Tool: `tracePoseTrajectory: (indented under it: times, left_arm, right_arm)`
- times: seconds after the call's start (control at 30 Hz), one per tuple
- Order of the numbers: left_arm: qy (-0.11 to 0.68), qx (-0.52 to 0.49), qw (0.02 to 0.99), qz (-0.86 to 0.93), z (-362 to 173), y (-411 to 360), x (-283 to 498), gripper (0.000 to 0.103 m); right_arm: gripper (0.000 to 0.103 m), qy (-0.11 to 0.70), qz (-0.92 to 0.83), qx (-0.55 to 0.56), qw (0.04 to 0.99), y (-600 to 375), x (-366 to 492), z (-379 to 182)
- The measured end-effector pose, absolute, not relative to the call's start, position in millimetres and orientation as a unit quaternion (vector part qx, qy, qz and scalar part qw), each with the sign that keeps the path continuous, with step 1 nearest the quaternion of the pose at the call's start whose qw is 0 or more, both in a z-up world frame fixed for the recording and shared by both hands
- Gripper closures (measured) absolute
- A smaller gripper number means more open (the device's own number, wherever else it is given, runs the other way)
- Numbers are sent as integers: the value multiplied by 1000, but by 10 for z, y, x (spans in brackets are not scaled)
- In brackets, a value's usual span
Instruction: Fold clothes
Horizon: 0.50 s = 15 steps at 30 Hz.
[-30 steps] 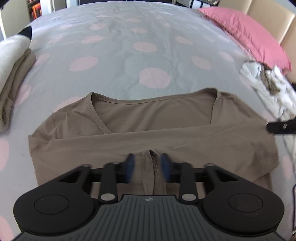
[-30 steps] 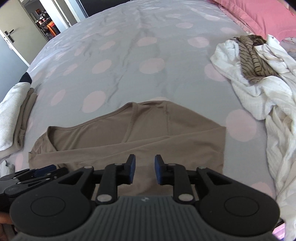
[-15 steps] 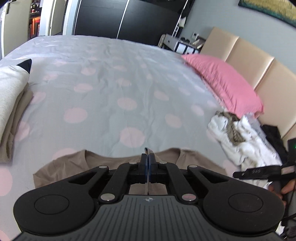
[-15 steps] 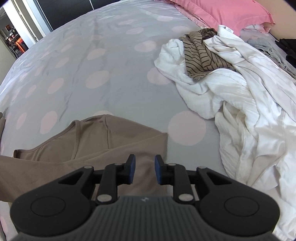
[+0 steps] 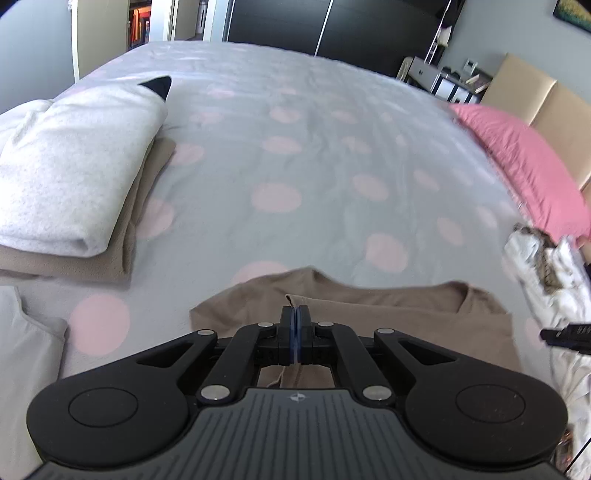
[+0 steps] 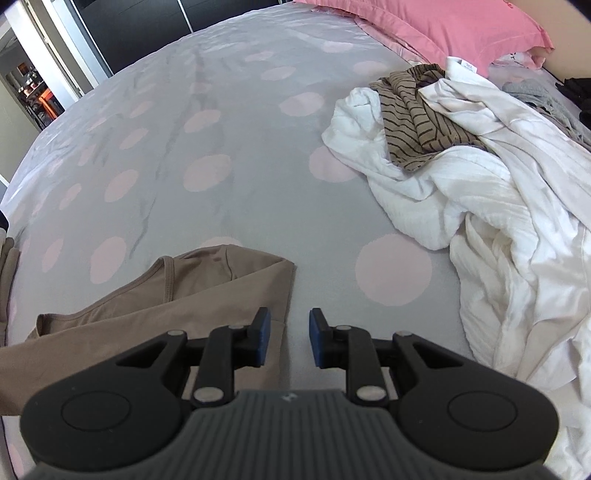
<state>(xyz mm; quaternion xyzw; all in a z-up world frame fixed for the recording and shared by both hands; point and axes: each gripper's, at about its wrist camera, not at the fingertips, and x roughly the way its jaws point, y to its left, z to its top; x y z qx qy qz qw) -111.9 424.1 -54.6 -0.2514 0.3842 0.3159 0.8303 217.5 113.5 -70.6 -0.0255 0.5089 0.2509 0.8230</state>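
Left gripper (image 5: 294, 334) pinches the top's (image 5: 388, 317) hem; right gripper (image 6: 289, 341) gapes empty at its 3 o'clock edge; bare bedspread (image 6: 229, 155) toward 12.

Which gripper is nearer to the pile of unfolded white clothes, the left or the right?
Right. The right gripper hovers open beside the white clothes pile, at the brown top's edge. The left gripper, shut on that top's fabric, is farther from the pile.

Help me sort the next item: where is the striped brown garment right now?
In the right wrist view the striped brown garment lies upper right on the dotted bedspread, tangled into the white clothes pile, just below the pink pillow.
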Motion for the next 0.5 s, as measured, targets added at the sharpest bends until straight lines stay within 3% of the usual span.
tracePoseTrajectory:
  times: [0.27,0.47,0.5]
  left_arm:
    - [429,-235,805,335,-887,4347,-1174,103]
    - [441,-226,801,336,-975,4368,-1151,103]
    - [442,-224,800,338,-982,4376,-1149,103]
  right_arm:
    - [78,513,251,-10,821,1326,2230,-856]
    - [73,573,245,-38,781,1532,2223,-1121]
    - [88,580,239,-58,777,1557,2202,-1164]
